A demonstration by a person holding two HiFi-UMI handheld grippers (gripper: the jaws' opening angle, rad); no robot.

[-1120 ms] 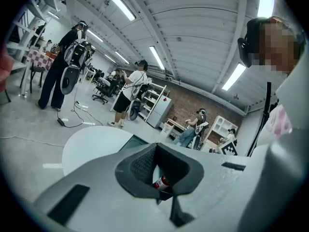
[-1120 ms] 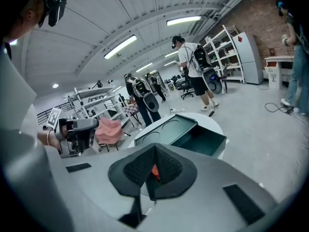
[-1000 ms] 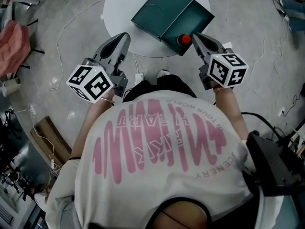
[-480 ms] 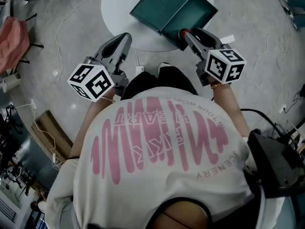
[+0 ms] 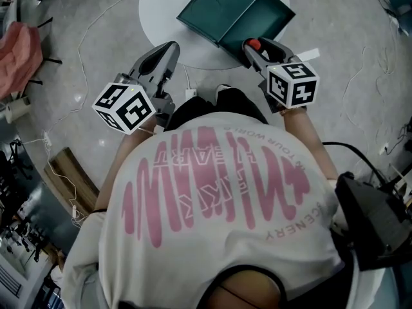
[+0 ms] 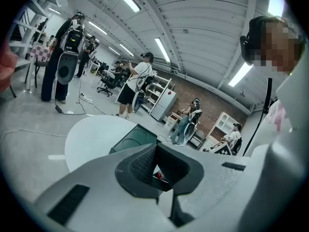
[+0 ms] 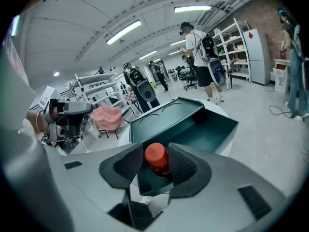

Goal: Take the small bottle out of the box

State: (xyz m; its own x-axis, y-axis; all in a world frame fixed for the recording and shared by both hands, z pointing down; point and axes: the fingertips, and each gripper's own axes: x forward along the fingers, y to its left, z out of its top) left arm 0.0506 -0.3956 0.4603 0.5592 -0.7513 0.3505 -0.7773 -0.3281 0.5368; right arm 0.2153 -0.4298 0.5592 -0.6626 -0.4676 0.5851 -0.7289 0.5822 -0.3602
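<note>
Right gripper view: right tongs (image 7: 155, 153) have just been spread astride the small bottle (image 7: 156, 157) at 6 o'clock in the box (image 7: 203, 132); closure is required. Left tongs (image 6: 155, 151) are clenched, empty.

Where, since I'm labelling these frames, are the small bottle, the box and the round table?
small bottle (image 7: 155, 153): right gripper view, its red cap.
box (image 5: 222, 6): head view, its open lid.
table (image 5: 161, 5): head view, bare white top left of the box.

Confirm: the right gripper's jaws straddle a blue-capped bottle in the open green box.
Not quite: the bottle is red-capped, not blue-capped. The right gripper view shows the right gripper, jaws just opened, straddling it in the open green box.
</note>
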